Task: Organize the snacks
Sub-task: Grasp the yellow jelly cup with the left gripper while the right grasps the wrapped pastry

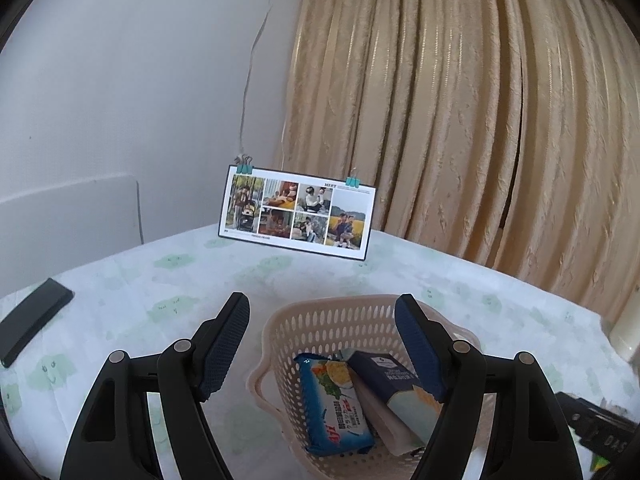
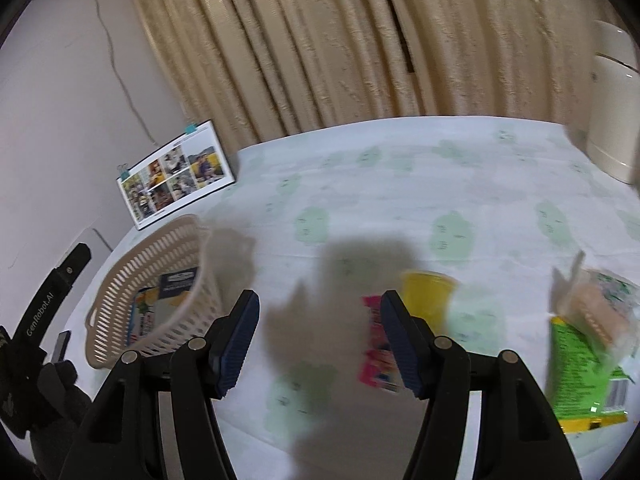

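A beige perforated basket point(image 1: 316, 330) stands on the table just below my open left gripper point(image 1: 322, 342). Inside lie a blue cracker pack point(image 1: 334, 404), a dark blue box point(image 1: 390, 378) and a pale packet under them. In the right wrist view the same basket point(image 2: 160, 280) sits at the left, with the left gripper's black body beside it. My right gripper point(image 2: 318, 340) is open and empty over bare tablecloth. A pink snack pack point(image 2: 376, 348) and a yellow pack point(image 2: 428, 296) lie by its right finger. A green bag point(image 2: 580, 368) with a clear biscuit pack point(image 2: 600, 312) lies far right.
A photo calendar point(image 1: 296, 210) with teal clips stands at the table's back edge against the wall. A black flat device point(image 1: 34, 322) lies at the left. A beige curtain point(image 1: 460, 120) hangs behind. A white appliance point(image 2: 612, 112) stands at the far right corner.
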A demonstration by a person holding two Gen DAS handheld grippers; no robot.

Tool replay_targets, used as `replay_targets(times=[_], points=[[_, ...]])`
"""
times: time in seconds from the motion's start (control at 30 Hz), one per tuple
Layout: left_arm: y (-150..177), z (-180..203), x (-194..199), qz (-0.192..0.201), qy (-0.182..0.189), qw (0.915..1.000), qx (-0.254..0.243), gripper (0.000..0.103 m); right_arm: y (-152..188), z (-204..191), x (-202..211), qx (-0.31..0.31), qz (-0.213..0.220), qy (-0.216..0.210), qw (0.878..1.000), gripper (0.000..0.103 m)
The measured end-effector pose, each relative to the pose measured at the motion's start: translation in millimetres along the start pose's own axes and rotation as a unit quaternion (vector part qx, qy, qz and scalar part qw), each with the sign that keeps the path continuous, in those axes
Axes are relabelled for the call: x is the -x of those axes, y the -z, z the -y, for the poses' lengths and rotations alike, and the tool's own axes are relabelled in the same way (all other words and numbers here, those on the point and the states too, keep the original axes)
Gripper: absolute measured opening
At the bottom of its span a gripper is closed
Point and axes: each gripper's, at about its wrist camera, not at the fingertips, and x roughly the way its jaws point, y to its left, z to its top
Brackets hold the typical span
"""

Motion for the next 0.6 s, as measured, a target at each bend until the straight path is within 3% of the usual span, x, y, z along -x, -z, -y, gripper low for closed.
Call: replay_targets(times=[0.6], points=[[9.6, 31.3, 19.3, 0.014, 0.021, 0.9987, -0.045, 0.076, 20.3, 82.0, 42.3, -0.039, 0.022, 0.079, 0.996, 0.060]])
